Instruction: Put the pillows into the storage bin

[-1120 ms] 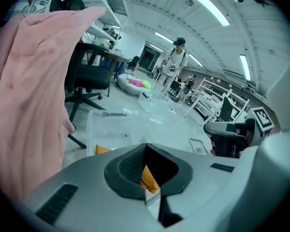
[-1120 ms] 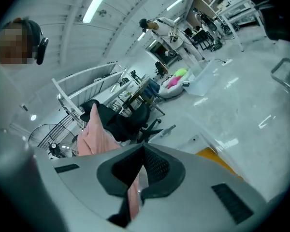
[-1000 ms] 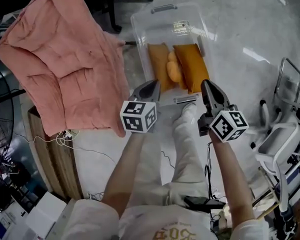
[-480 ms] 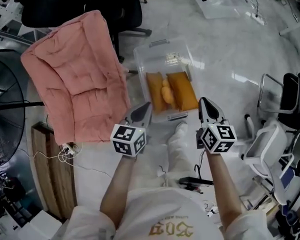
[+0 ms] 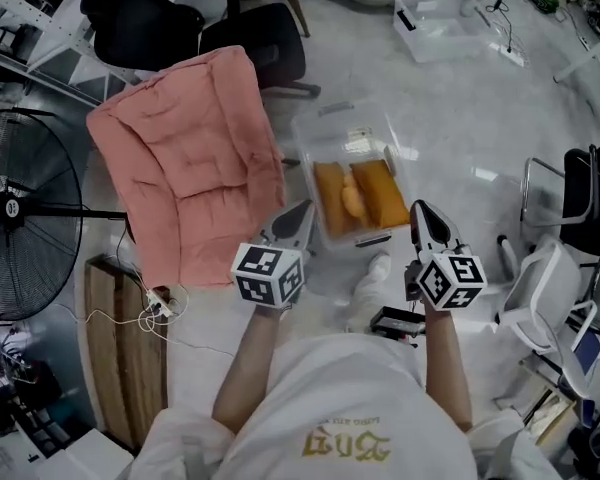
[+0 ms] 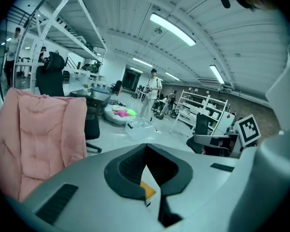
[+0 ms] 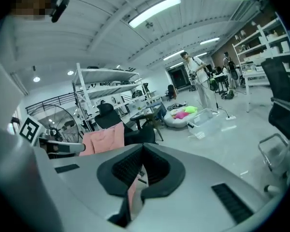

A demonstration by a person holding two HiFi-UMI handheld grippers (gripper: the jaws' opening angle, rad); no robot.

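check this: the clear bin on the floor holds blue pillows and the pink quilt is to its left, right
The pillows in the clear bin are orange, not blue; the head view shows it. The pink quilt is indeed to its left.

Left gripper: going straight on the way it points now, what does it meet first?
Nothing close. The left gripper, shut and empty, points beside the pink cushion and seemingly above the storage bin; probably bare floor first, though depth is unclear.
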